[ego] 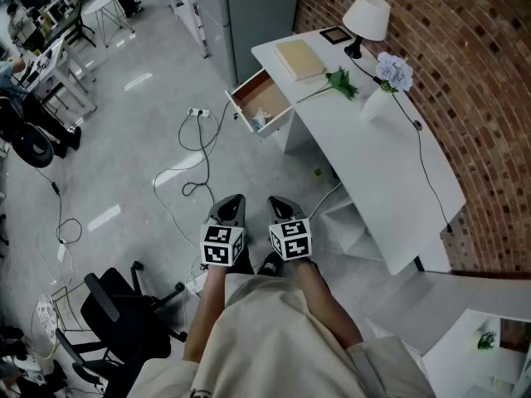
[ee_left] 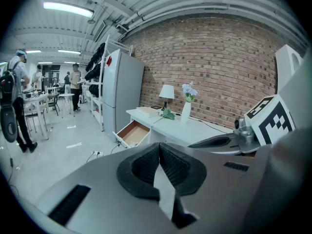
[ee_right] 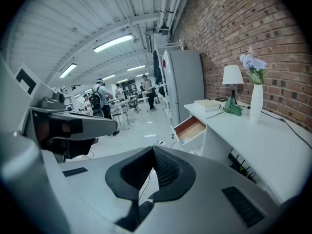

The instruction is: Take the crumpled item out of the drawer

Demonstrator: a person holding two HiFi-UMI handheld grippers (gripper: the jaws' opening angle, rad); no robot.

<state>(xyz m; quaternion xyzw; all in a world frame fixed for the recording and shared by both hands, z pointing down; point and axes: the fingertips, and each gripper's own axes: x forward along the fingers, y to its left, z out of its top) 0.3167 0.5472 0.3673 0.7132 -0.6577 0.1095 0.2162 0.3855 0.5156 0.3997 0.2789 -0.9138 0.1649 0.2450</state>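
Both shut tongs [ego: 235, 201] [ego: 279, 204] hover well apart from crumpled item [ego: 260, 120] in drawer [ego: 267, 98].

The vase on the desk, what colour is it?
White. The vase shows best in the right gripper view.

Closed, apparently: left tool [ee_left: 159, 150], right tool [ee_right: 153, 152].

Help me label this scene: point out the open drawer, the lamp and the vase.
open drawer [ego: 256, 98], head view, bare wooden floor.
lamp [ego: 367, 16], head view, shade.
vase [ego: 375, 104], head view, white body.
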